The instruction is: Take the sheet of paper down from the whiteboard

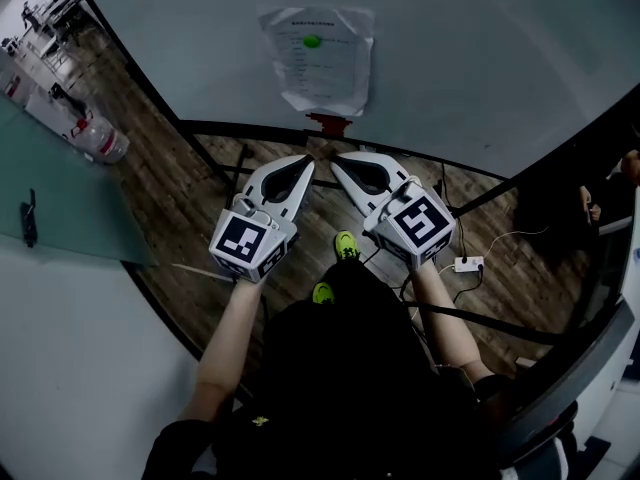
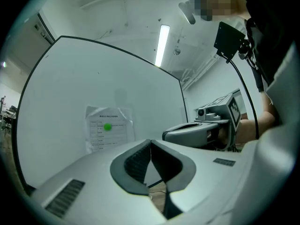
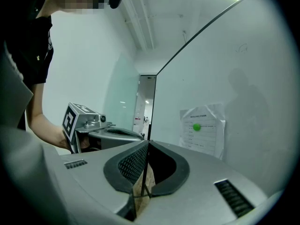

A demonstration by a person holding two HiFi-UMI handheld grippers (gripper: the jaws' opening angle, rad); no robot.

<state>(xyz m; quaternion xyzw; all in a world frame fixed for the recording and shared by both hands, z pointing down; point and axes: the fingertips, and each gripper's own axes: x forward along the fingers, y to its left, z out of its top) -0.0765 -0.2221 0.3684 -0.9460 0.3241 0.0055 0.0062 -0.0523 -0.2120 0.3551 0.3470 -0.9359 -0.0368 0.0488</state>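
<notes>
1. Two grey two-jaw tools, the left gripper (image 1: pixel 306 163) and the right gripper (image 1: pixel 338 161), point level at the board side by side. Each has its jaws pressed fully together with nothing between them. We judge they are closed simply because neither is near enough to grasp anything.
2. The white printed sheet of paper (image 1: pixel 318 58), which looks to be in a crinkled clear sleeve, hangs flat on the large pale whiteboard (image 1: pixel 480 68). It lies ahead of both sets of tips and well apart from them.
3. A small round green magnet (image 1: pixel 312 41) sits near the sheet's top centre. We judge that it pins the sheet there, which would leave the lower edge loose.
4. We hold both tools close together and facing the sheet, probably so that one can take the magnet while the other takes the paper.
5. Both pairs of jaws must part before either can take hold, so the task's first grasp is not yet made.
</notes>
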